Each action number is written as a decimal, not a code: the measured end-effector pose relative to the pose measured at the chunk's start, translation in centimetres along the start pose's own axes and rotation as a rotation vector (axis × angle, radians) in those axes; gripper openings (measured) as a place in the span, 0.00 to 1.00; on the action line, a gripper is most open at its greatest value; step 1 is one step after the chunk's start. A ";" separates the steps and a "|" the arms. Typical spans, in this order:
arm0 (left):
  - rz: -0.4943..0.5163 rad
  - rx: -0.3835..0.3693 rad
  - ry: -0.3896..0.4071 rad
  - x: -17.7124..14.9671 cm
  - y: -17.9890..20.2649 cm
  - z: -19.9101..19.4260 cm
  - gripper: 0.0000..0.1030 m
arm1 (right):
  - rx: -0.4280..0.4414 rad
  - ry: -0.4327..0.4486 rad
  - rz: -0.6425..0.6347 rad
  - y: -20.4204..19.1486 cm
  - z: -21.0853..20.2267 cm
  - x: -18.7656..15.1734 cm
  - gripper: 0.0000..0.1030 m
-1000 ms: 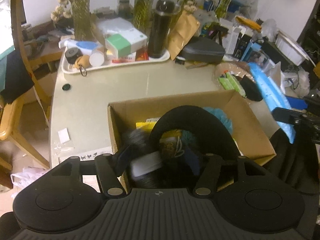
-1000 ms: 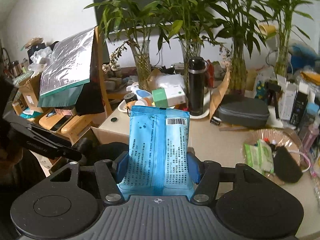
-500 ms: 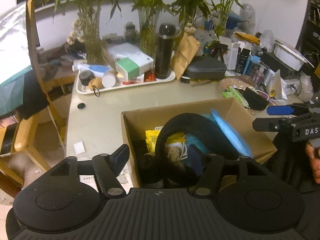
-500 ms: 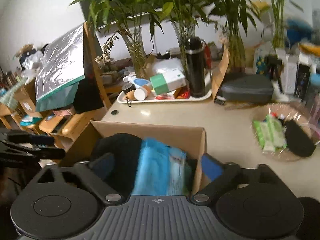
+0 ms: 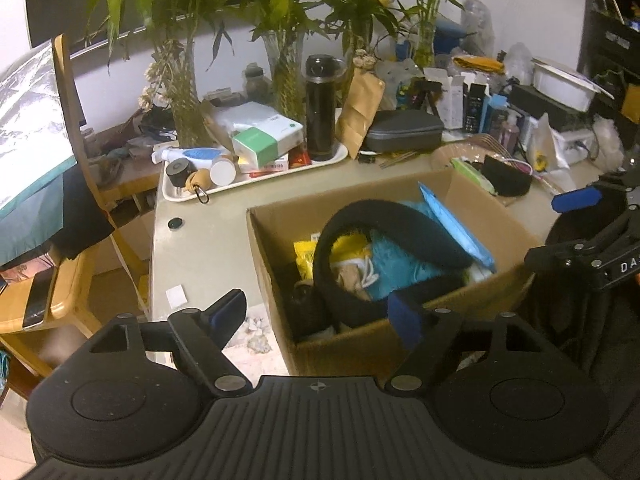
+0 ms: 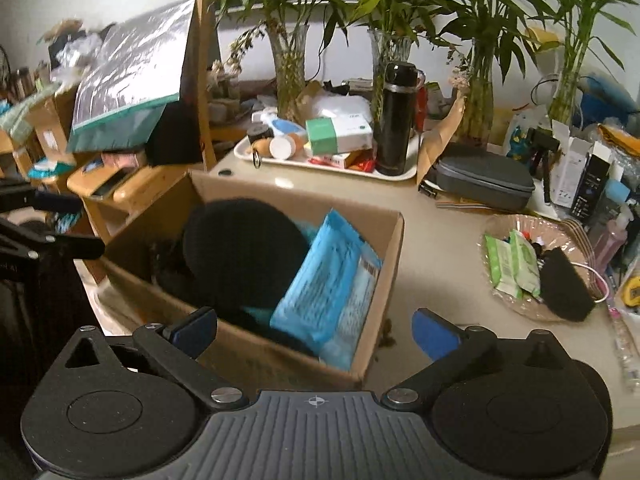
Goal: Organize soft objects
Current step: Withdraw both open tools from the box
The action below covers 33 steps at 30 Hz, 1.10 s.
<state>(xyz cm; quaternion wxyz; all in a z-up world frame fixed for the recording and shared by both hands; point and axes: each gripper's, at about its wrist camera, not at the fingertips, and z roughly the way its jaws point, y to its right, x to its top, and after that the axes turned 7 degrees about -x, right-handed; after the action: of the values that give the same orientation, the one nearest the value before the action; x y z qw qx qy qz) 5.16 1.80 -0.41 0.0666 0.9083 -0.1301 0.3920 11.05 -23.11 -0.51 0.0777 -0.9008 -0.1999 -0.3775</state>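
Note:
An open cardboard box (image 5: 272,264) stands on the pale table and holds soft things. Inside are a black curved cushion (image 5: 360,208), a blue furry item (image 5: 396,268), a yellow packet (image 5: 304,256) and a blue packet (image 6: 328,292) leaning against the right wall. My left gripper (image 5: 316,312) hovers at the box's near edge, its jaws opening with nothing between the pads. My right gripper (image 6: 316,330) hangs over the box's near right corner (image 6: 380,320), jaws opening wide and clear of the blue packet. One of its blue fingertips (image 5: 576,200) shows at the right of the left wrist view.
A white tray (image 5: 176,196) with a black flask (image 5: 320,120) and small boxes sits behind the box. A grey zip case (image 6: 484,176) and a clear dish (image 6: 496,224) of green packets lie to the right. A wooden chair (image 5: 64,260) stands left; plant vases line the back.
The right gripper let go of the blue packet, which now leans inside the box, and its jaws spread wide. The left gripper drew back from inside the box and widened.

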 end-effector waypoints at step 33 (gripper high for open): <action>-0.071 0.031 -0.085 -1.4 1.3 0.2 1.00 | -0.029 -0.057 -0.044 -0.8 -0.2 -2.2 1.00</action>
<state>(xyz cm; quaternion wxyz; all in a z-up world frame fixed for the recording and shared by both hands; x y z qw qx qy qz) 4.02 0.73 -1.53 0.0609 0.9291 -0.0945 0.3523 9.16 -23.14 -1.93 0.0506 -0.9076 -0.2166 -0.3562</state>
